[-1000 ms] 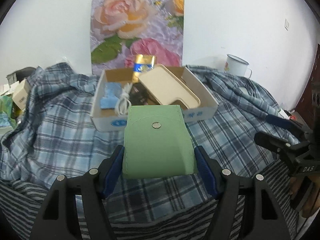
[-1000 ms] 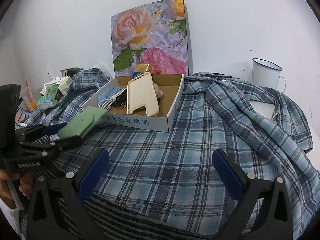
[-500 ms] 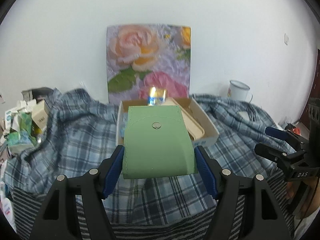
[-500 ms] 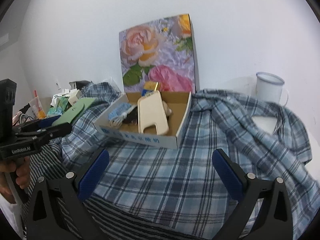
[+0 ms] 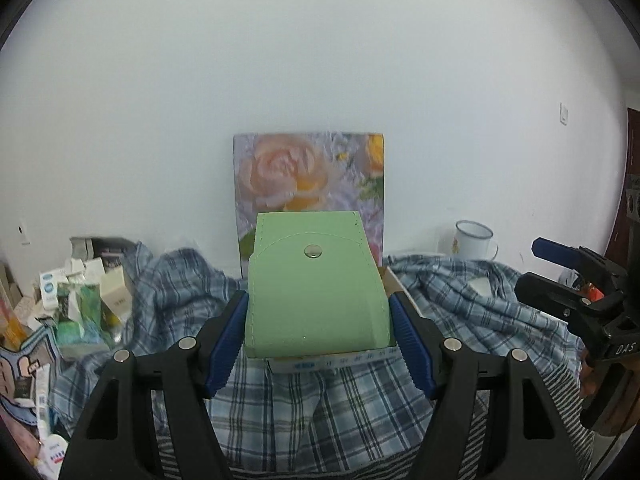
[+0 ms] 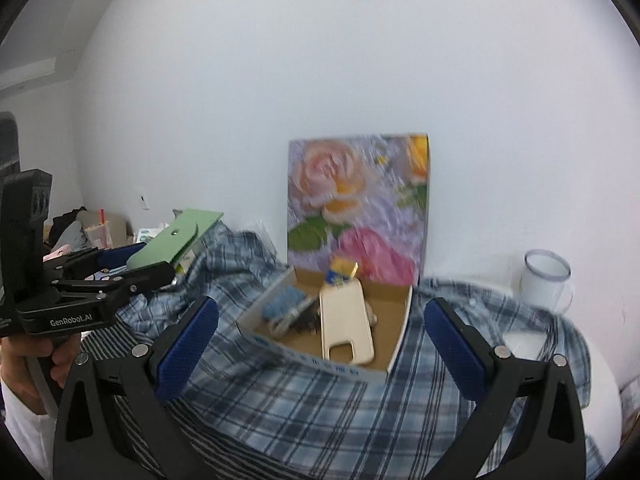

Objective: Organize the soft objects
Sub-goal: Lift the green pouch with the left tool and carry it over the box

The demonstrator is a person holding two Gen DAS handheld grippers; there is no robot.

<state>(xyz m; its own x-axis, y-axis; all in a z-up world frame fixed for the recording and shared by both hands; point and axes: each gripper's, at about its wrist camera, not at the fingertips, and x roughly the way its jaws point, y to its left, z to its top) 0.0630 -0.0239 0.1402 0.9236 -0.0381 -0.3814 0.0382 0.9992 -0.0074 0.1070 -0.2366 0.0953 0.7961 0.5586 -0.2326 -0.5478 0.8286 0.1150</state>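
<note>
A green soft pouch (image 5: 316,288) with a metal snap is clamped between the blue pads of my left gripper (image 5: 318,320), held in the air above the plaid cloth. From the right wrist view the same pouch (image 6: 176,240) shows at the left, in the left gripper (image 6: 120,268). My right gripper (image 6: 320,344) stands wide open with nothing between its fingers, in front of a cardboard box (image 6: 400,344). The box holds a beige phone case (image 6: 346,320), a blue item and a white cable. In the left wrist view the right gripper (image 5: 560,276) is at the right edge.
A blue plaid shirt (image 6: 304,408) covers the table. A floral board (image 6: 360,208) leans on the white wall behind the box. A white enamel mug (image 6: 546,280) stands at the back right. Small boxes and packets (image 5: 76,296) are piled at the left.
Both grippers have risen and tilted up, so the box and table sank in both views and more wall shows. The green pouch stays clamped in the left gripper, now hiding most of the box.
</note>
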